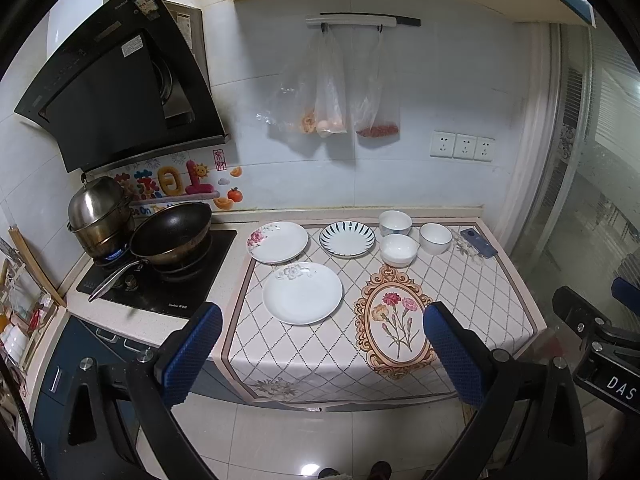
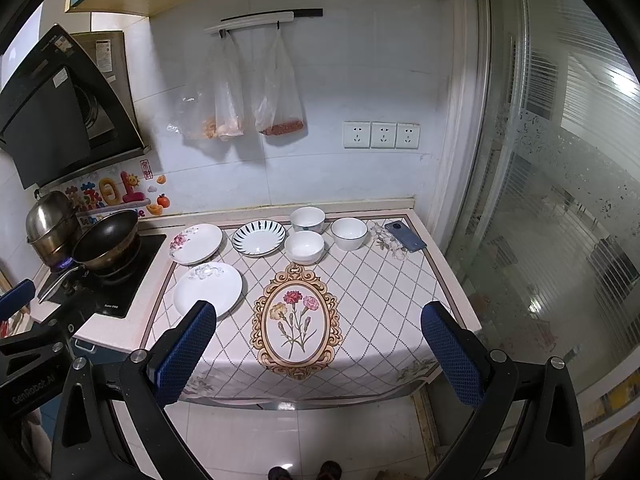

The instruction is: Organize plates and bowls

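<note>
- Left wrist view looked down from in front of the surface (image 1: 460, 280), standing back, facing the tiled wall.
- Right wrist view sat just rightward, same heading.
- Both shared the plates, bowls and stove (image 2: 120, 280).

**Even indoor light, heavy fisheye bend**

Both views are moderately bright with a cool, bluish cast. Light falls from above and in front, so the plastic bags (image 1: 332, 92) throw soft grey shadows onto the wall tiles (image 1: 440, 80). The floor tiles (image 2: 340, 432) below the bench's near edge carry a pale glare patch. Focus is sharp mid-frame on the patterned cloth (image 2: 360, 280). Straight lines bow strongly toward the rims, and black vignette fills every corner. The frosted glass door (image 2: 560, 220) at right looks hazy and streaked with reflections.
</note>
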`<move>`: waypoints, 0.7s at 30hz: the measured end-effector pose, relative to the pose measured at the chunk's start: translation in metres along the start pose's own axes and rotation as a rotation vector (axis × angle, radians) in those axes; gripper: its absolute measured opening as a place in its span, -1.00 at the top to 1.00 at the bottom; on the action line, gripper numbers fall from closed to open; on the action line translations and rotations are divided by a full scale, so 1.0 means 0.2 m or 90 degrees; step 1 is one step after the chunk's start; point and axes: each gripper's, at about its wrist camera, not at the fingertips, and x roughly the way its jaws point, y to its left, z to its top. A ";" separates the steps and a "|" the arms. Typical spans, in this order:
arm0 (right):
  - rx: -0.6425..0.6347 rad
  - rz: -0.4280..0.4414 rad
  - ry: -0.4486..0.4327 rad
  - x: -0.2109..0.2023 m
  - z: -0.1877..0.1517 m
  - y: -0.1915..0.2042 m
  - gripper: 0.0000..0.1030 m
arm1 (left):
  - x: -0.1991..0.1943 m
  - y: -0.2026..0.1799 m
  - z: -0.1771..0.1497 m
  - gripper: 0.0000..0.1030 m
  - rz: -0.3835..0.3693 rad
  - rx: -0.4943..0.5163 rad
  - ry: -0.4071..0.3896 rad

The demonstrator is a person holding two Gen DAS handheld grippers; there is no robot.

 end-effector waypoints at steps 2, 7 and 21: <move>0.000 -0.002 -0.001 -0.01 -0.01 0.00 -1.00 | -0.01 0.00 0.00 -1.00 -0.001 0.000 -0.002; 0.002 -0.006 -0.004 -0.04 -0.02 0.00 -1.00 | -0.01 0.00 -0.01 -1.00 -0.002 0.000 -0.003; 0.004 -0.014 -0.010 -0.07 -0.01 -0.01 -1.00 | -0.02 0.01 -0.03 -1.00 -0.004 -0.002 -0.003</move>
